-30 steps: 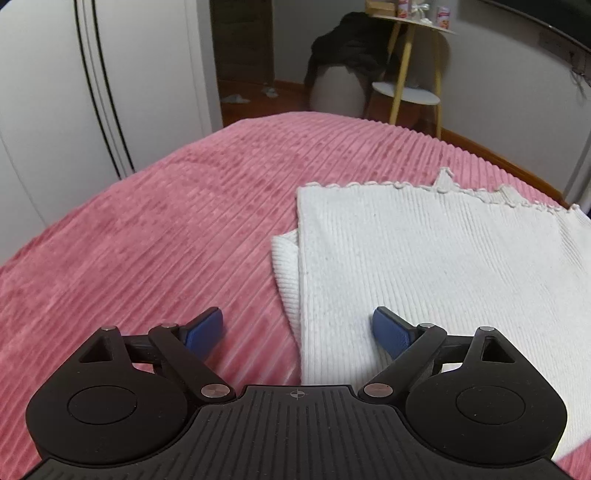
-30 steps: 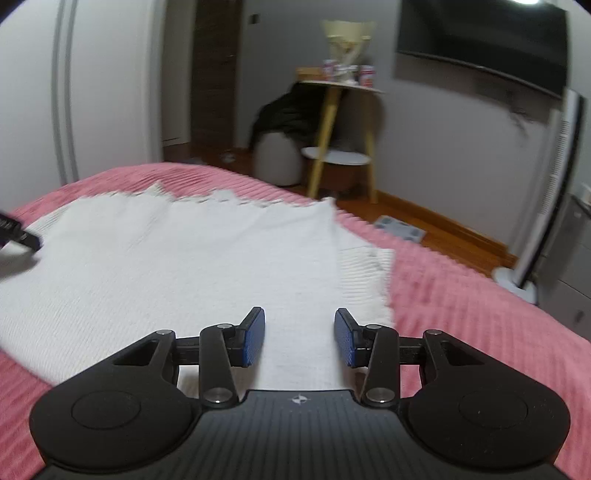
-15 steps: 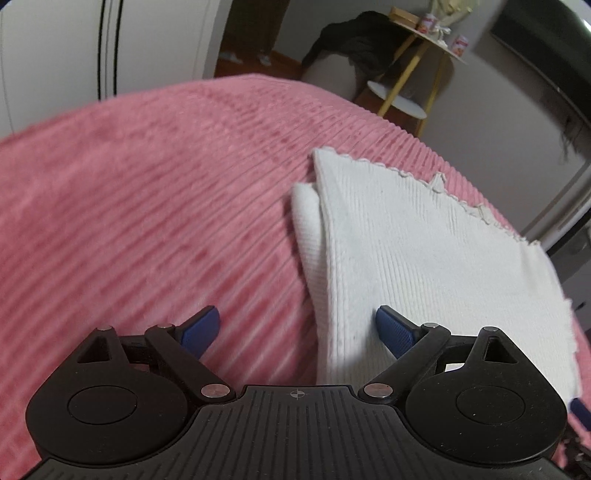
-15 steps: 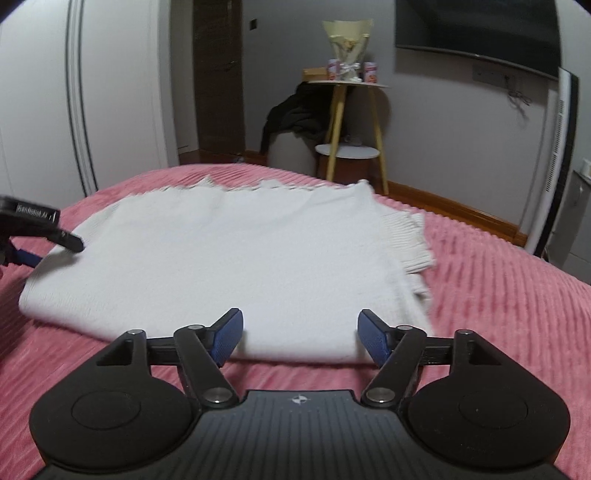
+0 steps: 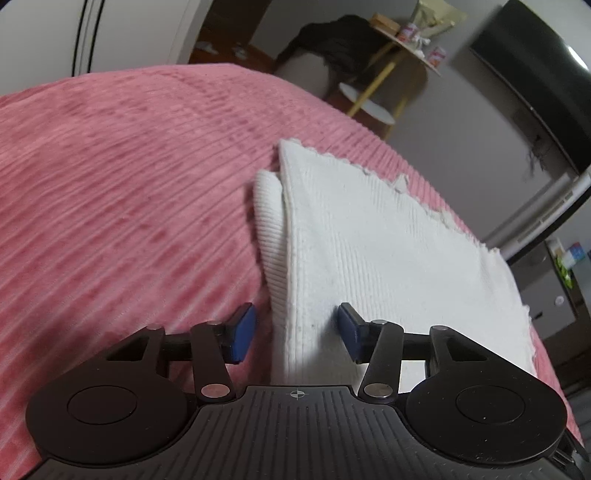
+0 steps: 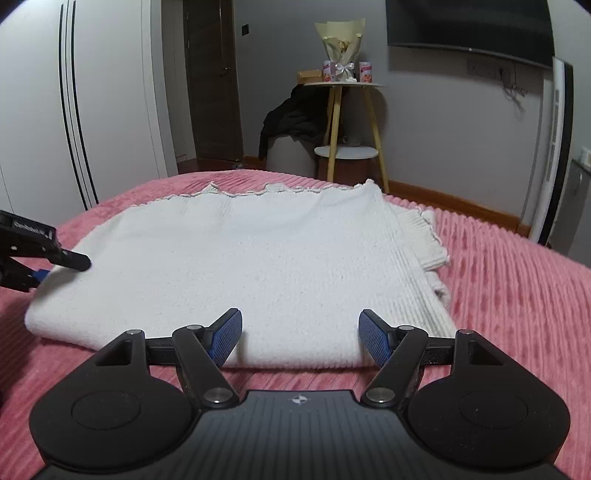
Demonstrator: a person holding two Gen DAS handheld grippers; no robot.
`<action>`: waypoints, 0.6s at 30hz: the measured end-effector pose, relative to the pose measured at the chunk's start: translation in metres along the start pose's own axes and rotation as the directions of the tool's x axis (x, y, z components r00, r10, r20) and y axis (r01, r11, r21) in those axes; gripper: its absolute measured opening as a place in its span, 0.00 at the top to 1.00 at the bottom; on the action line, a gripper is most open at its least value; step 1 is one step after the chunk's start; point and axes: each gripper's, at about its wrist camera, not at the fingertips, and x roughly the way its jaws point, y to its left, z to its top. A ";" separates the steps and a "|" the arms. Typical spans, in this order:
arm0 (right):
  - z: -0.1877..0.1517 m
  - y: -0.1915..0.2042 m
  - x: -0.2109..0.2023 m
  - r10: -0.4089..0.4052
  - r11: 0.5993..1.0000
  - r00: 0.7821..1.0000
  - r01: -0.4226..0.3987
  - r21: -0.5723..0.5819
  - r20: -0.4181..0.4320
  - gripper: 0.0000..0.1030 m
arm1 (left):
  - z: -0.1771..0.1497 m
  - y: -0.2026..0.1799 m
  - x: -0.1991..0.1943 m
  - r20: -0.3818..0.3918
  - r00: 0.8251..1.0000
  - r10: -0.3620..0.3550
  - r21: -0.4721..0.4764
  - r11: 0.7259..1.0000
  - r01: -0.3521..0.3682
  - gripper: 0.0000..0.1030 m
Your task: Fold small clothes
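Observation:
A white ribbed knit garment (image 6: pixel 258 266) lies folded flat on the pink bedspread (image 6: pixel 517 295); it also shows in the left wrist view (image 5: pixel 388 251). My left gripper (image 5: pixel 295 332) is open, its blue pads straddling the garment's near left folded edge, tilted. It also shows at the left of the right wrist view (image 6: pixel 55 264), at the garment's left corner. My right gripper (image 6: pixel 301 338) is open, low at the near edge of the garment, with the fold between its pads (image 6: pixel 373 341).
The pink ribbed bedspread (image 5: pixel 129 203) extends left and right of the garment. Beyond the bed stand a white wardrobe (image 6: pixel 74 110), a yellow-legged side table (image 6: pixel 343 122) with dark clothing draped beside it, and a wall television (image 6: pixel 469 29).
The left gripper has tilted and closed partway around the garment's left edge. The right gripper has opened wider and dropped back to the near edge.

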 end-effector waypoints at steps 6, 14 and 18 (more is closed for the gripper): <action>-0.004 -0.002 0.001 0.013 1.000 1.000 -0.013 0.027 -0.015 0.32 | 0.003 0.000 0.007 -0.022 0.999 -0.048 -0.088 0.995 0.046 0.19; -0.004 -0.004 -0.005 0.035 0.998 0.999 -0.035 0.043 -0.005 0.32 | 0.012 -0.006 0.011 -0.062 0.998 -0.031 -0.089 0.996 0.025 0.62; -0.002 -0.009 -0.010 0.044 0.997 0.999 -0.044 0.064 0.008 0.32 | 0.023 -0.013 0.005 -0.073 0.996 -0.042 -0.082 0.996 0.035 0.71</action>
